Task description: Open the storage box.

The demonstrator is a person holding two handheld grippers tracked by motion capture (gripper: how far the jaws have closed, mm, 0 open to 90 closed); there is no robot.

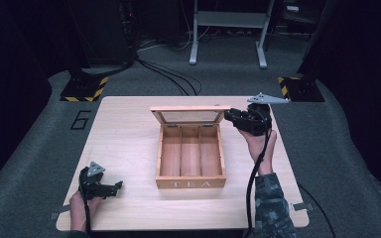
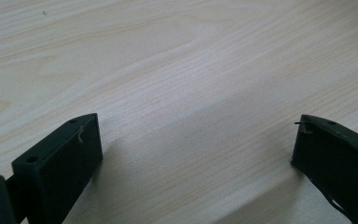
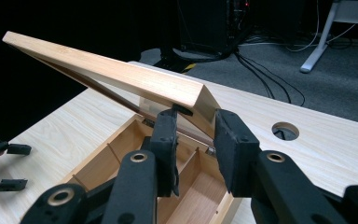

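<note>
A wooden tea box (image 1: 191,183) marked TEA stands in the middle of the table, its three compartments bare. Its glass-paned lid (image 1: 188,113) is raised at the far side. My right gripper (image 1: 230,116) is shut on the lid's right corner. In the right gripper view the two jaws clamp the lid's (image 3: 121,74) side rail from either side, above the box (image 3: 121,154). My left gripper (image 1: 118,187) rests at the table's near left, apart from the box. In the left gripper view its jaws stand wide apart over bare wood (image 2: 168,70).
The light wooden table (image 1: 129,134) has a cable hole (image 3: 285,131) behind the box on the right. On the grey floor beyond lie black cables (image 1: 173,74), two stand bases with yellow-black stripes (image 1: 84,89), and white desk legs (image 1: 228,34).
</note>
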